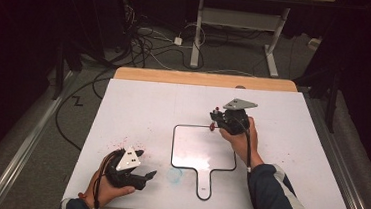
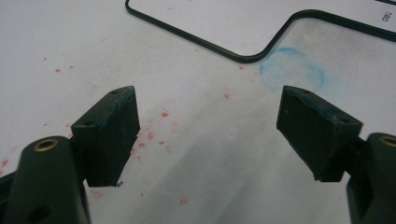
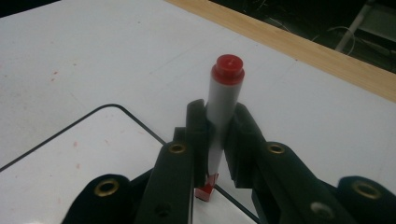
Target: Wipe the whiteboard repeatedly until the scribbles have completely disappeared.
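Observation:
A small whiteboard [image 1: 195,148] with a black rim and a handle lies flat in the middle of the white table; its corner [image 2: 243,28] also shows in the left gripper view, and its edge [image 3: 60,154] in the right gripper view. My right gripper [image 1: 218,121] hovers over the board's far right corner, shut on a red marker [image 3: 219,116]. The marker stands upright, red end cap up, red tip down near the board's rim. My left gripper [image 1: 145,174] rests low at the table's near left, jaws wide apart with nothing between them [image 2: 208,140].
Red ink specks [image 2: 163,114] and a faint blue ring [image 2: 292,70] mark the table [image 1: 148,101] near the left gripper. A wooden strip [image 1: 205,79] edges the far side. Cables and desk legs [image 1: 196,40] lie on the floor beyond.

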